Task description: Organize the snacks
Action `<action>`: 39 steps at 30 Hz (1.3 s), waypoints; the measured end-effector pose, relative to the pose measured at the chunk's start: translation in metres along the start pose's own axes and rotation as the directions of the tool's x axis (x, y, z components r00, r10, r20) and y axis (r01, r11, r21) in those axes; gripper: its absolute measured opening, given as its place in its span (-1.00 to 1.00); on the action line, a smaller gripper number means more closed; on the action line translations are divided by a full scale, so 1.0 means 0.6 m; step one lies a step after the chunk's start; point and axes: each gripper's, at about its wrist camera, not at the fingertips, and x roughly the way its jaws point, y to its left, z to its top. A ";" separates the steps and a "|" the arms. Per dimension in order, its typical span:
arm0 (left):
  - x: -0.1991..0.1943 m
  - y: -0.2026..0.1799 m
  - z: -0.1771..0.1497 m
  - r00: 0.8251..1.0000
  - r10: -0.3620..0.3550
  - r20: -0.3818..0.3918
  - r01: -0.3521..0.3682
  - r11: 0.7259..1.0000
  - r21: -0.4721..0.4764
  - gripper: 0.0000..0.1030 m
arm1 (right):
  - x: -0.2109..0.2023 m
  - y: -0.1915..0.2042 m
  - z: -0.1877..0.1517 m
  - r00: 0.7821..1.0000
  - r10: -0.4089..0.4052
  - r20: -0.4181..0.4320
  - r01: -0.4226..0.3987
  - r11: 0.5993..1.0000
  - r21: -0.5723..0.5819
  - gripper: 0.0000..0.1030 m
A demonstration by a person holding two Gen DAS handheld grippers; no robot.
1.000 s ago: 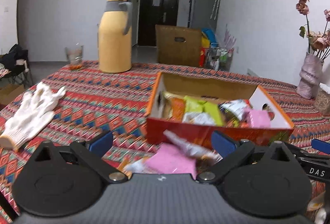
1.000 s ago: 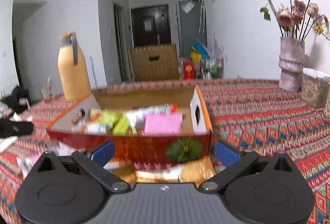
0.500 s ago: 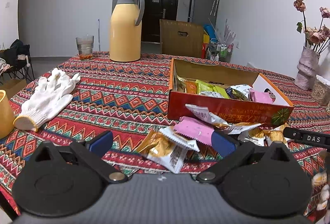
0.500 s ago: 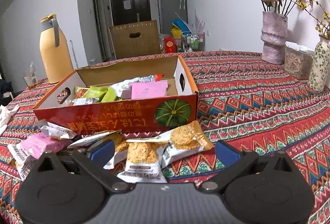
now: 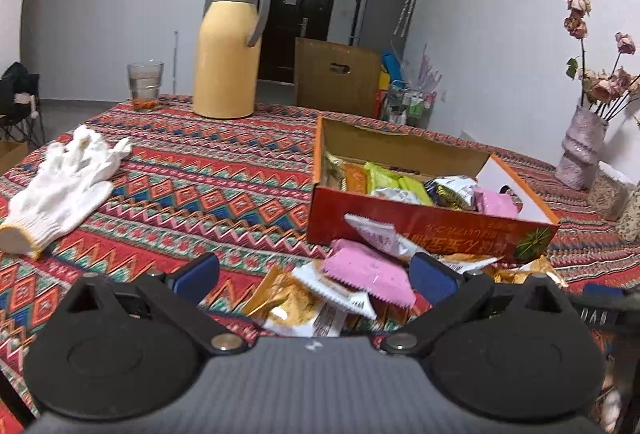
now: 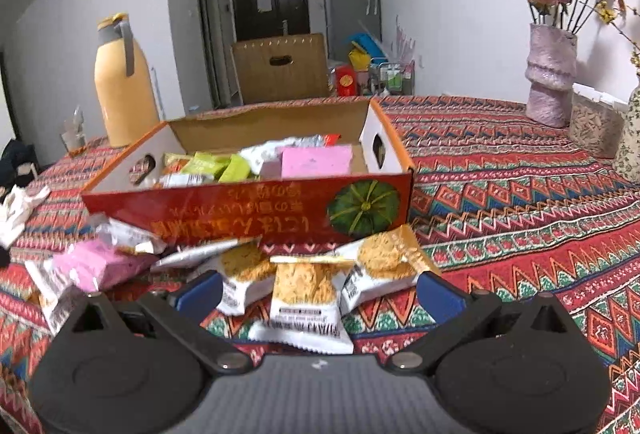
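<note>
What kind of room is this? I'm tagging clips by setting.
Most likely a home dining area: a table under a patterned red woven cloth, a yellow thermos jug, dried roses in a pink vase, and a grey fridge by a dark entrance door.

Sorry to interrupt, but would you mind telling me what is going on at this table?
A person is sorting snacks with two grippers. The left hand-held gripper and right hand-held gripper are both open, holding nothing, poised over loose packets on the tablecloth: a pink packet and cracker packets. The orange box behind them already holds several snacks.
</note>
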 end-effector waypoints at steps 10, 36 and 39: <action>0.062 -0.004 0.013 0.998 -0.041 -0.047 0.041 0.999 -0.013 1.00 | 0.006 -0.016 0.009 1.000 -0.015 -0.018 0.014 1.000 -0.021 1.00; 0.067 -0.008 -0.011 0.989 0.038 -0.141 -0.022 0.993 0.113 1.00 | 0.000 -0.036 -0.016 0.998 0.061 0.035 -0.062 0.998 0.026 -0.24; 0.070 -0.017 -0.024 0.985 0.059 -0.165 -0.029 0.984 0.178 1.00 | -0.001 -0.047 -0.023 0.997 0.064 0.034 -0.066 0.997 0.047 -0.24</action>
